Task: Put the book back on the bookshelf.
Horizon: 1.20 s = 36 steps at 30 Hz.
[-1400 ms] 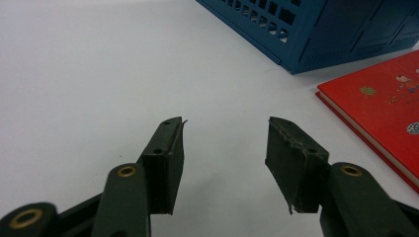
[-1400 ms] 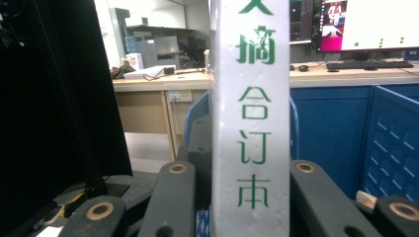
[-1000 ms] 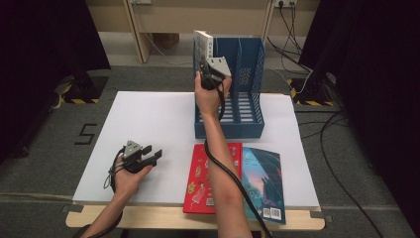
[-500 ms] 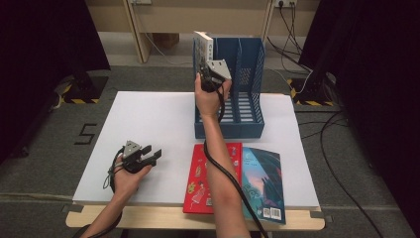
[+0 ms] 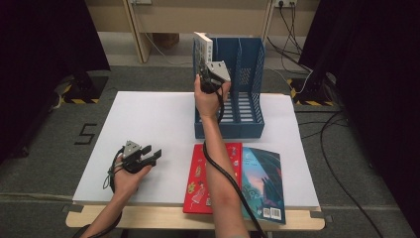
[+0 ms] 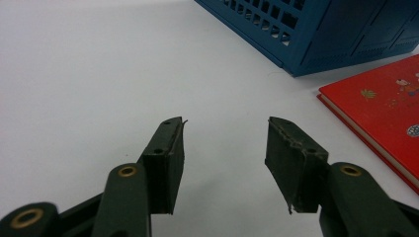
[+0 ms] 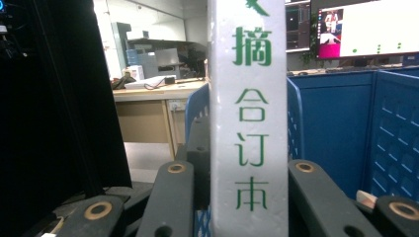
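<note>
Right gripper point(image 5: 210, 74) pinches the smooth pale spine of a thick white book point(image 7: 248, 113), green print, upright over the leftmost slot of the perforated blue plastic file rack point(image 5: 247, 99); left gripper point(image 5: 141, 156) rests spread on the matte white tabletop point(image 5: 148, 114), nothing between its ridged black pads.

Office or lab recording space: desks point(image 7: 148, 94) and a lit monitor point(image 7: 365, 27) behind; black curtains point(image 5: 44, 39), wall sockets point(image 5: 285, 3) and floor cables point(image 5: 341, 148) around the surface point(image 5: 148, 119).

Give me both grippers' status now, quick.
Left gripper: open, empty, resting on the white table.
Right gripper: shut on the white book at the blue file rack.
</note>
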{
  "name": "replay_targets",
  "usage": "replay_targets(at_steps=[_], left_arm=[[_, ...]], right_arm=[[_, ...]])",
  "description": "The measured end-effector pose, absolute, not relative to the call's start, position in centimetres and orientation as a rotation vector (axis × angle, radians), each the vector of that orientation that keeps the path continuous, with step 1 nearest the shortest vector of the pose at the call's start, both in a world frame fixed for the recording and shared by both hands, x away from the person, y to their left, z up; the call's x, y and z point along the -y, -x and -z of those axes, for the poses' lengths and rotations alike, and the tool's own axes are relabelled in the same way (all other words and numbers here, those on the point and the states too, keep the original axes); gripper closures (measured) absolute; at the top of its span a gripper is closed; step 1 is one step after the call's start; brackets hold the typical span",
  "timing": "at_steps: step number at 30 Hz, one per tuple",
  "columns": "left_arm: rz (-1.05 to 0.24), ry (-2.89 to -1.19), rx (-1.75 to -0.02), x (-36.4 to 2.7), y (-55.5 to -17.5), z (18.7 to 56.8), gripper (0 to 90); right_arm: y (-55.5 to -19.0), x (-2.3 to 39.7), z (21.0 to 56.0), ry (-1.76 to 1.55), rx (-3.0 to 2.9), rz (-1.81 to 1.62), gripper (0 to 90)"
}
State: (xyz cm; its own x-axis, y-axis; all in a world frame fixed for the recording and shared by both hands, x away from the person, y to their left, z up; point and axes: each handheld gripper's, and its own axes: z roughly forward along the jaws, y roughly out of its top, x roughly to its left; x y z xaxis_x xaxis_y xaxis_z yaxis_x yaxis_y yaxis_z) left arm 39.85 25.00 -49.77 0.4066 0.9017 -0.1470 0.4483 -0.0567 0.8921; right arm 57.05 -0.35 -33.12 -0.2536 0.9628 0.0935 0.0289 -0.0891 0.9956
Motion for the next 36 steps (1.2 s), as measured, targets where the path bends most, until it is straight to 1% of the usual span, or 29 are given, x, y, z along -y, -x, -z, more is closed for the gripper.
replay_targets(at_steps=[36], left_arm=[[-0.569,-1.675,-1.193,-25.0,-39.7,49.7,49.0]], right_arm=[[-57.4,0.1,34.9,-1.176,-1.356,-1.462,74.0]])
